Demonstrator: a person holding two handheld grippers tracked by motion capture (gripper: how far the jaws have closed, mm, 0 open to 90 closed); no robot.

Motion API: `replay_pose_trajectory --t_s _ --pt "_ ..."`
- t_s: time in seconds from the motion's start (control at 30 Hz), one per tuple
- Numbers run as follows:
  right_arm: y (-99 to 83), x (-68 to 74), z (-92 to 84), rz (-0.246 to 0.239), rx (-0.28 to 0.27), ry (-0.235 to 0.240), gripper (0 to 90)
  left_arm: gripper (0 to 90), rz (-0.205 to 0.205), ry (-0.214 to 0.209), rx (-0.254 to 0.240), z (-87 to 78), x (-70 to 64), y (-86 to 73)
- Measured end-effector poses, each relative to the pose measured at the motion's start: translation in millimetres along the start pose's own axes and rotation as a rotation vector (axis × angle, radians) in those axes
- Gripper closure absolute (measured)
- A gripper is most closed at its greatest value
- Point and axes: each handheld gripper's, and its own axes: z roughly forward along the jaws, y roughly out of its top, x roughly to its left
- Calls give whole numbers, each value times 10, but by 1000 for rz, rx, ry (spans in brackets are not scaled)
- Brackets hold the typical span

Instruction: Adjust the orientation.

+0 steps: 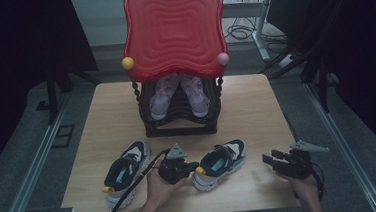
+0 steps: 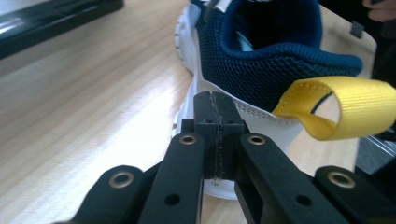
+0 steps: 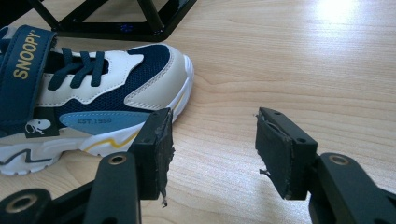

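Black left gripper (image 2: pixel 215 105) and right gripper (image 3: pixel 212 140) with brass-ringed screw holes, grey triangular top plates.

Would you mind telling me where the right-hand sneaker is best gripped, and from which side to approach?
Probably at the heel collar of the right-hand sneaker, coming from behind the heel, where the left gripper sits shut. The padded collar rim is thin enough for jaws to straddle, the shoe stands upright on its sole, and the yellow pull loop marks the spot.

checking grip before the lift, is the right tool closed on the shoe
No, the right tool stands open with bare table between its jaws, and the shoe lies apart to one side.
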Motion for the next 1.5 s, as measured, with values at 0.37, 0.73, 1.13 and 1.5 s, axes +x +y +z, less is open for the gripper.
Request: replay_pose_trajectory --t_s 0.37,0.73,1.13,1.5 --pt "5 -3 -12 4 -7 -4 460 896 53 -61 26 80 -210 13" --pt "5 -8 -15 8 -5 0 460 896 60 -104 26 174 -306 28" --pt "4 -7 -10 5 -8 -2 460 894 82 -147 35 300 -456 65" --pt "1 -16 -14 10 -7 -2 460 892 102 -173 38 432 -583 121"
